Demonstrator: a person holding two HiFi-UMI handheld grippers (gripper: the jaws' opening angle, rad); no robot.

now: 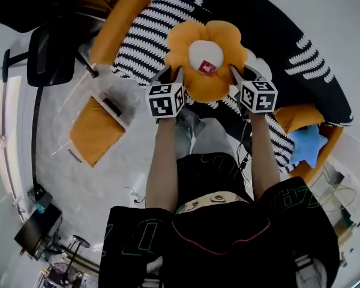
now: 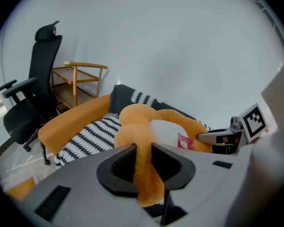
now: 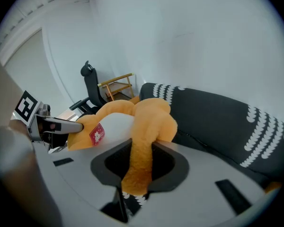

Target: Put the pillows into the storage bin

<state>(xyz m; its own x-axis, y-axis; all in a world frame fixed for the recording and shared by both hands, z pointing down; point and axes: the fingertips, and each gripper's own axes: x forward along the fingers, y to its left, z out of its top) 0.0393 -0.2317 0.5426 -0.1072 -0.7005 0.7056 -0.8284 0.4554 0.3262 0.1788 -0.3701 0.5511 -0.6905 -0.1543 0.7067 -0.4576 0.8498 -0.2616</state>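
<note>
Head view: pillow [image 1: 205,57] held up over the sofa [image 1: 121,21], spanning both grippers. Left gripper [image 2: 143,150] jaws nearly closed, pinching one orange petal; right gripper [image 3: 142,150] same on the opposite petal, fabric bunched through each gap.

On my feed the person wears a black short-sleeved T-shirt [image 1: 228,239]. Thin green outlined lettering runs over its left sleeve [image 1: 132,236] and right sleeve [image 1: 300,203], and a fine red line curves across the dark cloth. The left gripper [image 1: 171,74] and right gripper [image 1: 245,72] each carry a white cube, the left cube [image 1: 165,99] and the right cube [image 1: 258,95], printed with black square markers. Up close, each gripper has a smooth pale grey body, black moulded fingers [image 2: 105,176] and small black rectangular slots [image 2: 54,201].
</note>
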